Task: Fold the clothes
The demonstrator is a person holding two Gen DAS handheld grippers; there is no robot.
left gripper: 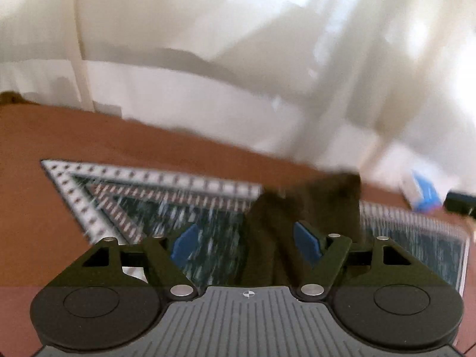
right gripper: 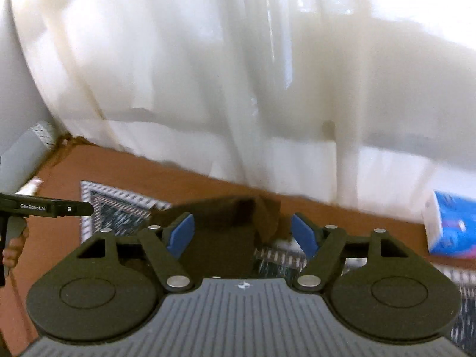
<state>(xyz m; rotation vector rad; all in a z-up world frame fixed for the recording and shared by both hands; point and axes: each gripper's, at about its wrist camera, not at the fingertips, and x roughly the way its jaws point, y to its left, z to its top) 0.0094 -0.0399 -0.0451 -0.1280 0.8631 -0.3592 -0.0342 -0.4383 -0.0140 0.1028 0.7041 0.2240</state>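
the dark brown garment (left gripper: 309, 217) lies on a patterned rug (left gripper: 148, 196) spread over the reddish-brown floor (left gripper: 35, 184), and from its compact, layered look in the right wrist view it seems at least partly folded, though blur hides its edges and i cannot tell how many folds are in it. the left gripper (left gripper: 244, 242) stands wide, its blue pads (left gripper: 306, 244) apart with nothing pressed between them; the cloth sits under and just beyond the right-hand pad. the right gripper (right gripper: 244, 236) is likewise wide and holds nothing, the garment (right gripper: 226, 226) lying between and beyond its pads without being pinched. in my judgement a fold has been laid down and let go, and what is left is either another fold or a tidy-up of the bundle; a fresh hold on an edge would be needed first. around it: white curtains (right gripper: 208, 74) hang close behind the rug, a blue and white package (right gripper: 452, 226) sits on the floor to the right, well apart from the cloth, and the other handheld unit (right gripper: 44, 208) with a hand (right gripper: 13, 250) shows at the left edge. nothing lies on the garment; the curtain hem is the nearest obstruction.
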